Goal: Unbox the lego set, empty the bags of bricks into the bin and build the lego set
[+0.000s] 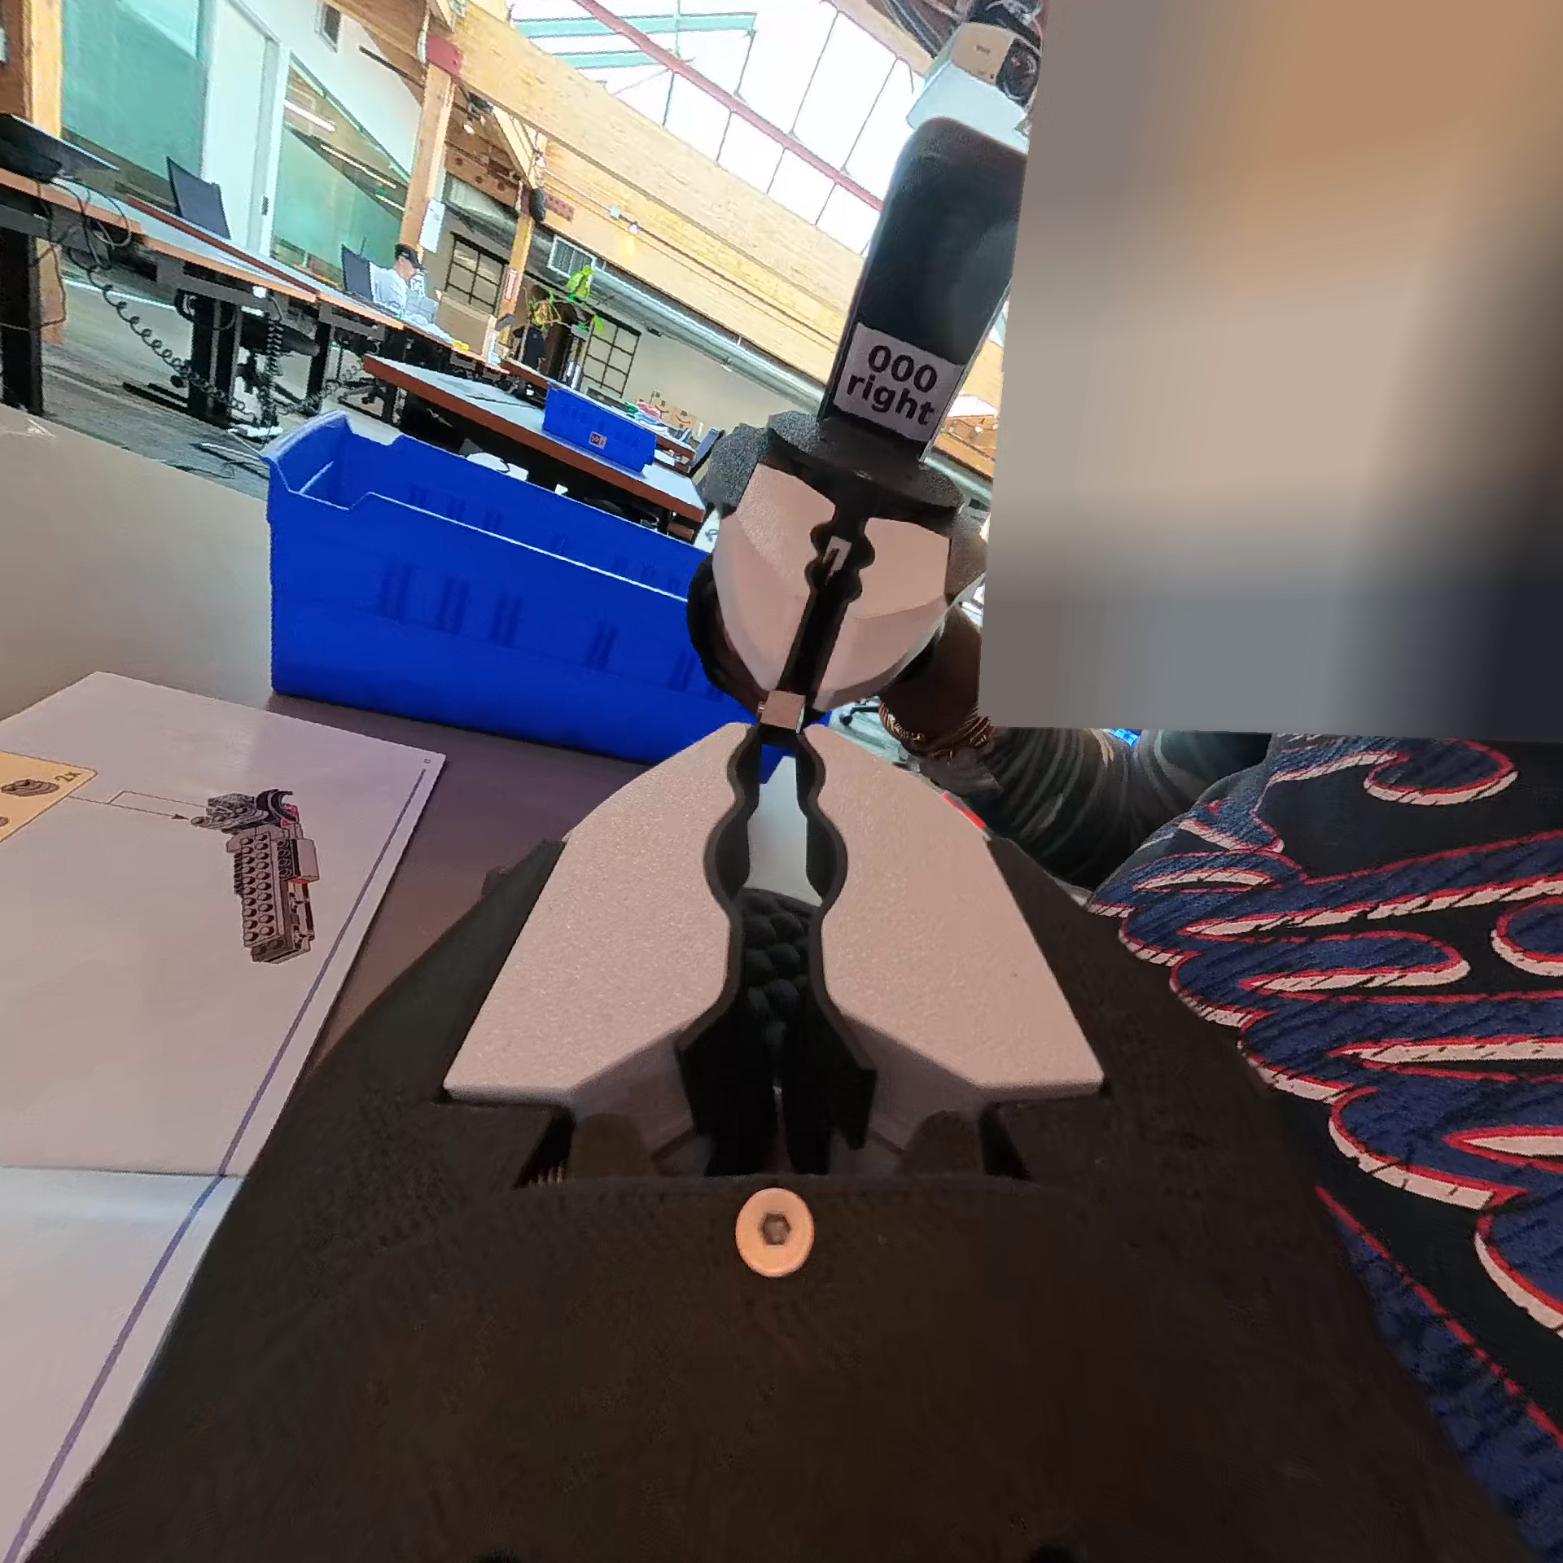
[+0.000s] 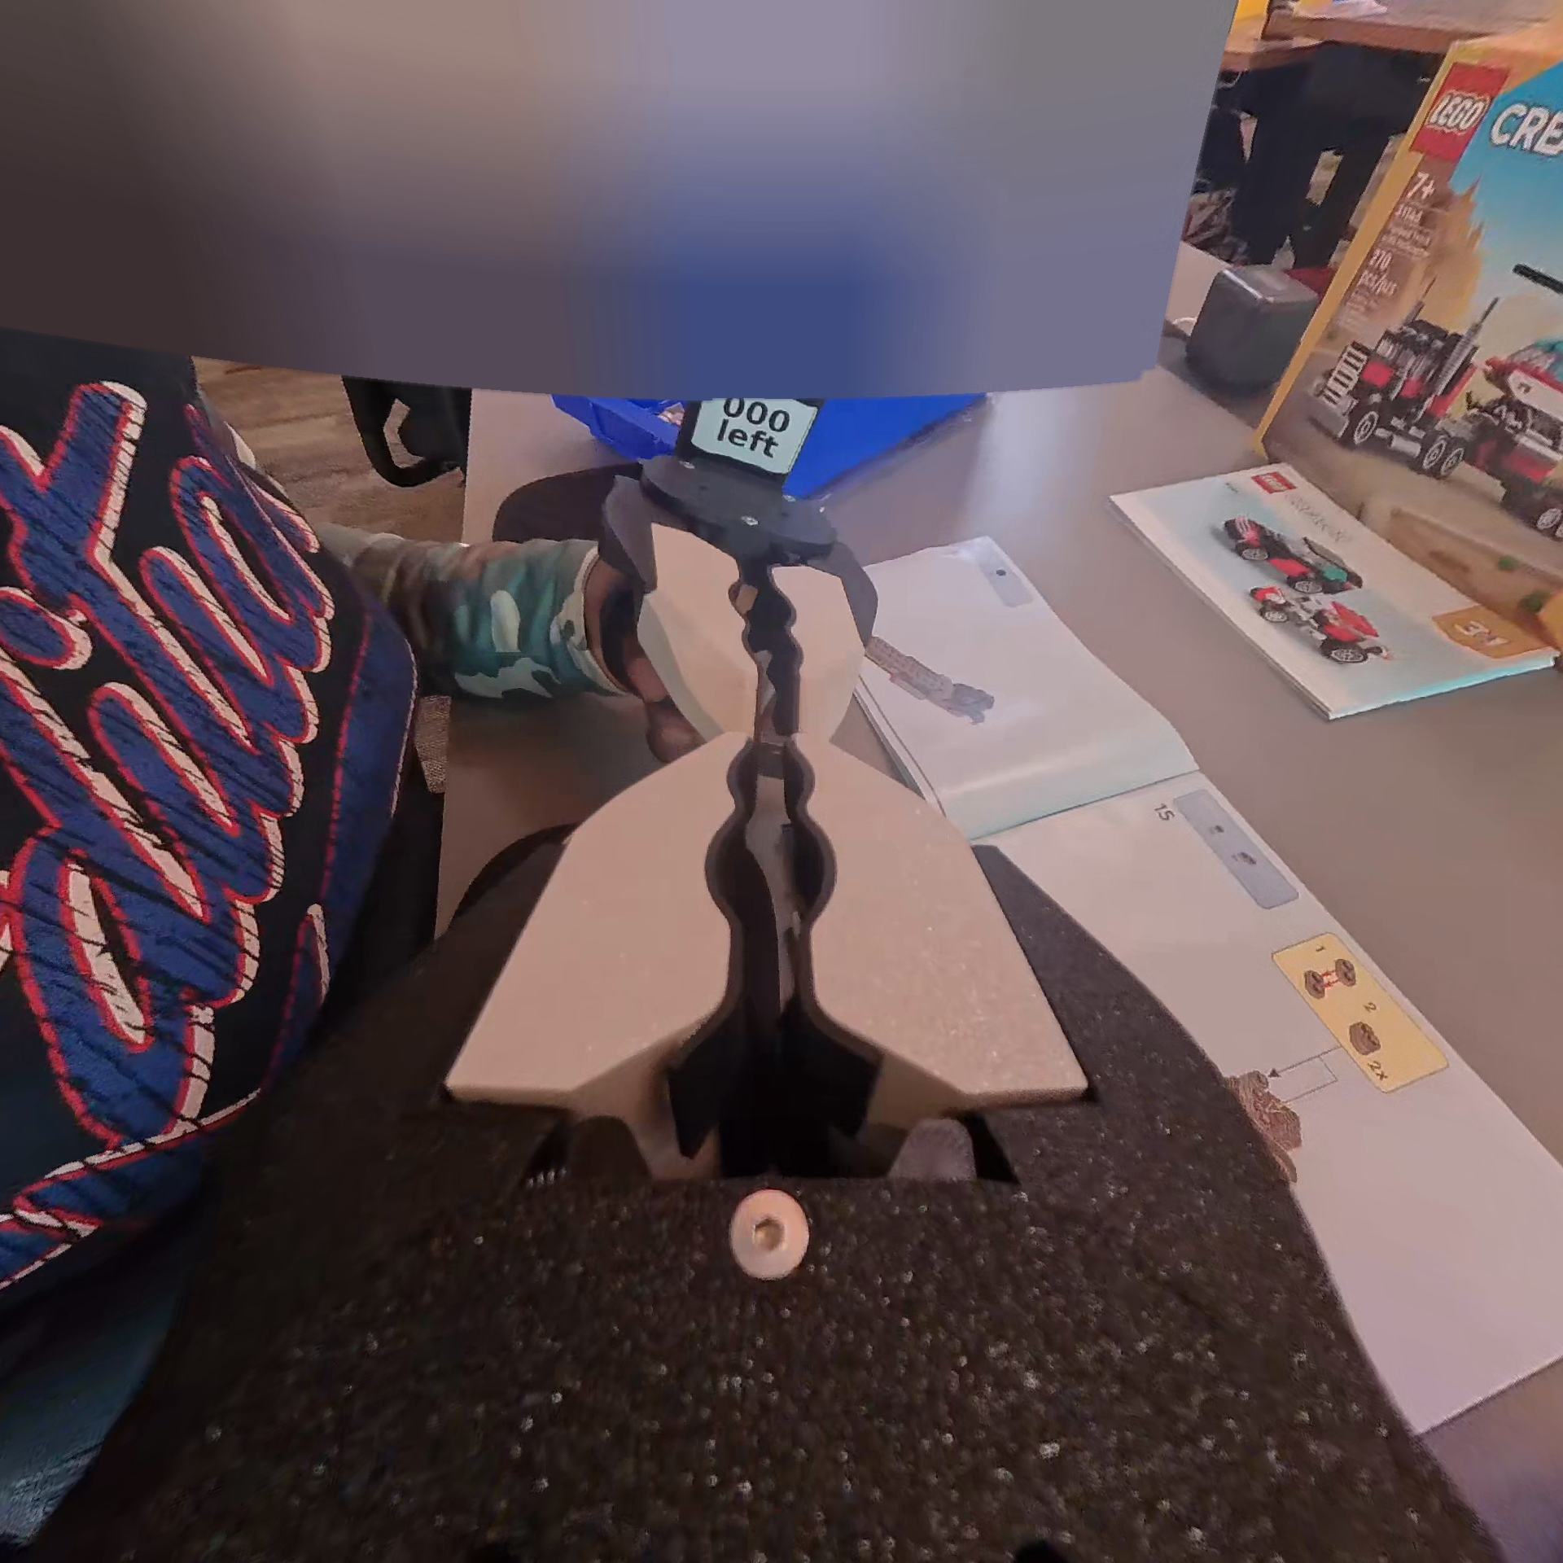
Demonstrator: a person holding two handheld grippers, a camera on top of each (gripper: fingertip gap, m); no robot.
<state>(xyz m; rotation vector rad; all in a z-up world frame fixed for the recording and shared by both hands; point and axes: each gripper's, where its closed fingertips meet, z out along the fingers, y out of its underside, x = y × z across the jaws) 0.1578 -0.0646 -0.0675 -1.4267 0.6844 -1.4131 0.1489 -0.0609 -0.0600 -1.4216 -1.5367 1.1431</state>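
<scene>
My two grippers meet tip to tip above the table. In the left wrist view my left gripper (image 1: 774, 748) is shut, and the right gripper (image 1: 782, 695) comes down from above, also shut. A small grey piece (image 1: 779, 710) is pinched where the tips meet. I cannot tell which gripper carries it. Something black and ribbed (image 1: 771, 947) shows deep between the left fingers. In the right wrist view my right gripper (image 2: 768, 754) faces the left gripper (image 2: 771, 734), with the piece (image 2: 771, 749) barely visible. The open instruction booklet (image 1: 169, 930) (image 2: 1184, 913) lies beside them.
A blue bin (image 1: 474, 609) stands on the table beyond the booklet. The lego box (image 2: 1438, 296) stands at the far right with a second booklet (image 2: 1319, 592) in front of it. The person's patterned clothing (image 1: 1353, 1015) (image 2: 152, 761) is close by. The grippers are tip to tip, or close to it.
</scene>
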